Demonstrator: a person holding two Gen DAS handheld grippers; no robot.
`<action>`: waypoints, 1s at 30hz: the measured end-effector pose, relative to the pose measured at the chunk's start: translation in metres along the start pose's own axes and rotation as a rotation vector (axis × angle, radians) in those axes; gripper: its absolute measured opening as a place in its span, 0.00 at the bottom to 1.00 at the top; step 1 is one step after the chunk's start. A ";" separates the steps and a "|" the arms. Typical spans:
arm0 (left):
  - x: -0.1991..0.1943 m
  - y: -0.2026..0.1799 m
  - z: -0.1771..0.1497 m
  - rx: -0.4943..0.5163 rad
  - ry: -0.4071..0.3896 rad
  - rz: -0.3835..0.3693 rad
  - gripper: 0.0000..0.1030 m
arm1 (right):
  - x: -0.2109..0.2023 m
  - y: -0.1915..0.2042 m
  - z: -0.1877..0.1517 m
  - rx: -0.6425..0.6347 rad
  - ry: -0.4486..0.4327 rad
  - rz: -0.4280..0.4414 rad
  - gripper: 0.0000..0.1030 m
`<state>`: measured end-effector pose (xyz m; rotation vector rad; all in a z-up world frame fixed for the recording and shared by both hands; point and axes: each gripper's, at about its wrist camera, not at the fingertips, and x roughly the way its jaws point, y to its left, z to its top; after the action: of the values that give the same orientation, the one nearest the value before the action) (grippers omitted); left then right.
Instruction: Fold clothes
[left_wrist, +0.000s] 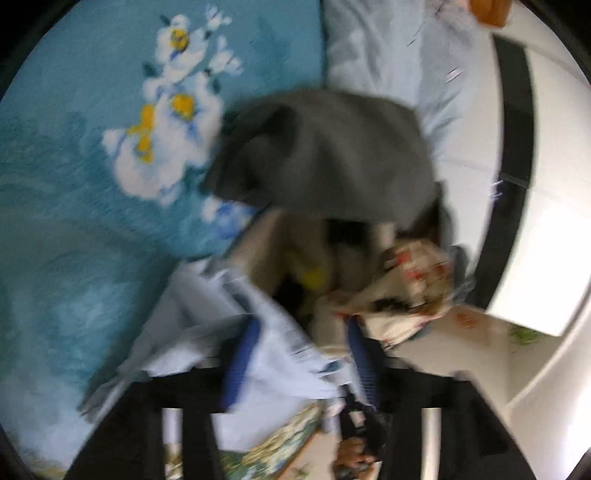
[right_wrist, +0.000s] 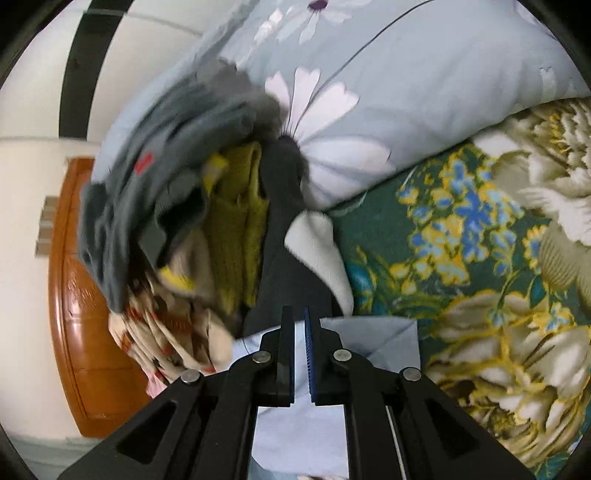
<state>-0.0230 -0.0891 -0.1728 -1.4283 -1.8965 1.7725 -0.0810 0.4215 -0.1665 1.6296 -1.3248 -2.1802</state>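
Over on the left, the left gripper (left_wrist: 295, 332) has its blue fingers (left_wrist: 240, 358) spread wide, with pale blue cloth (left_wrist: 273, 354) draped between and over them. The view is smeared, so I can't tell whether anything is actually pinched; it looks more like a carry or a scoop than a nip.

Just ahead of it sits a heap of clothes: a grey garment (left_wrist: 325, 155) on top, a cream printed piece (left_wrist: 406, 280) bunched to its right. Beyond, the blue floral blanket (left_wrist: 92, 184) gives broad open room to the left, likely the best spot for spreading something flat. To the right the bed drops off to bright floor, so little margin there.

Across to the right gripper (right_wrist: 300, 325): its fingers are pressed nearly together, a thin gap showing, and pale blue fabric (right_wrist: 369, 332) lies beneath and around them; whether it's caught, I cannot tell.

The same pile rises ahead-left: grey garment (right_wrist: 155, 177), mustard knit (right_wrist: 240, 229), a dark piece (right_wrist: 284, 240), printed cloth (right_wrist: 166, 332). It leans against the flowered pillow (right_wrist: 406, 92). The green floral spread (right_wrist: 461, 258) lies open to the right; a wooden door (right_wrist: 81, 295) stands left, past the bed's edge.
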 end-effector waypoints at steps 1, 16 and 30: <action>-0.004 -0.001 -0.001 0.013 -0.006 -0.007 0.59 | -0.005 -0.003 -0.001 0.000 -0.012 0.001 0.07; -0.020 0.110 -0.091 0.015 0.013 0.322 0.59 | -0.014 -0.152 -0.172 0.103 0.185 -0.044 0.39; -0.013 0.111 -0.097 0.062 -0.142 0.320 0.31 | 0.003 -0.156 -0.176 0.184 -0.045 0.092 0.44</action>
<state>0.1060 -0.0521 -0.2341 -1.7035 -1.7350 2.1056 0.1229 0.4154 -0.2834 1.5515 -1.6226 -2.1090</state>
